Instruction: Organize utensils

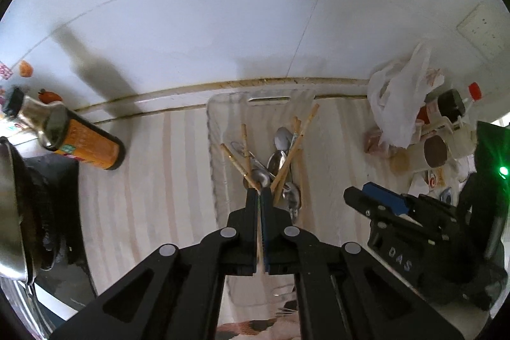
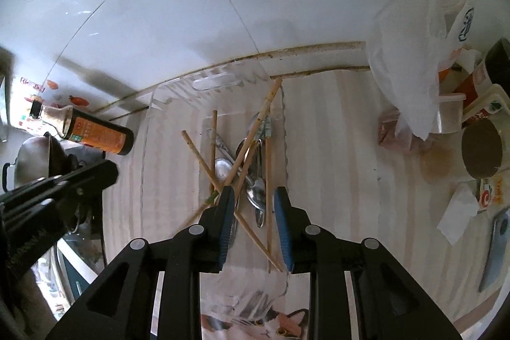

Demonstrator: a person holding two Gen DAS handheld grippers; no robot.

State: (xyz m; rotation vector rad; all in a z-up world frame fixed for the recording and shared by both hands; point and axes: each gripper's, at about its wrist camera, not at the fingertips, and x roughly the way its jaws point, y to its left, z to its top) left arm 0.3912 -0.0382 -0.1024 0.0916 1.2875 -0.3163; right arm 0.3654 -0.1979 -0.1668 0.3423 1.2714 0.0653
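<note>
Clear plastic tray (image 2: 153, 104) on striped counter (image 2: 334, 148), far end near wall, slot handle at that end. Inside, a tangled heap: wooden chopsticks (image 2: 267, 107), approx 6 counted, crossing at odd angles; metal spoons (image 2: 258, 196), 3–4, exact no. hard to tell w/ overlap. One chopstick tip poking over tray's far rim.

Left gripper (image 1: 260, 193) over tray, jaws pinched nearly together on a single thin chopstick (image 1: 259, 239) running back between the pads; tips just above the spoon pile. Right gripper (image 2: 255, 196) also over tray, jaws spread wide, holding nothing; chopsticks and spoons seen lying between and below the 2 fingers, contact w/ them not clear.

Outward, left side: 1 sauce bottle (image 2: 92, 133) w/ orange label standing near wall, 1 steel pot (image 1: 12, 212) on dark stove beside it. Right side: 1 white plastic bag (image 2: 411, 53), 1 brown-lidded jar (image 2: 481, 152), 1 red-capped bottle (image 1: 471, 93), plus packets and cups too jumbled to count. White tiled wall (image 1: 223, 5) behind all.
</note>
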